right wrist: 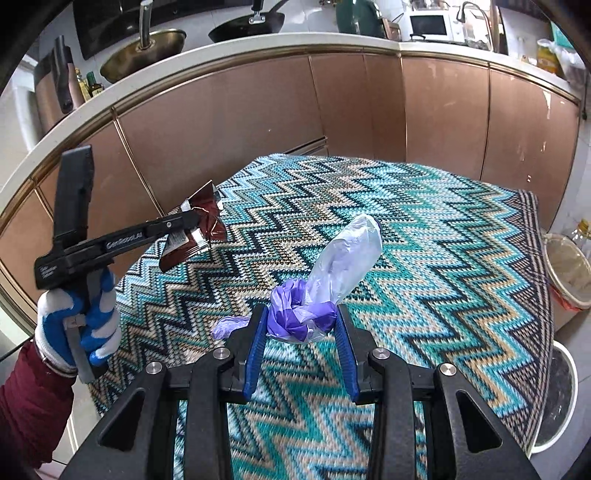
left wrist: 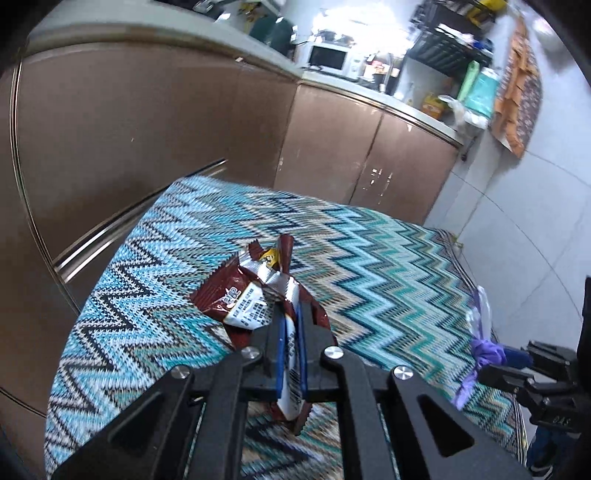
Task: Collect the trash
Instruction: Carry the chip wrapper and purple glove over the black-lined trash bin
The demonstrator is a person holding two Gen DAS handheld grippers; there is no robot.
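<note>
A crumpled brown and white snack wrapper [left wrist: 236,295] hangs above the zigzag tablecloth [left wrist: 369,258], with my left gripper [left wrist: 291,314] shut on its lower end. In the right wrist view that left gripper [right wrist: 195,221] is up at the left in a blue and white gloved hand [right wrist: 77,321], and the wrapper [right wrist: 201,218] sticks out past its tips. My right gripper [right wrist: 303,312] is shut on the knotted part of a purple and clear plastic bag [right wrist: 347,254], held over the cloth [right wrist: 443,240]. The left wrist view has the right gripper [left wrist: 498,365] and that bag [left wrist: 484,347] at its right edge.
Copper-coloured kitchen cabinets [right wrist: 258,110] curve round the far side of the table, and their counter carries pans and a microwave [right wrist: 430,24]. A lined waste bin [right wrist: 569,269] stands on the floor past the table's right edge. A white-rimmed round container [right wrist: 561,398] sits below it.
</note>
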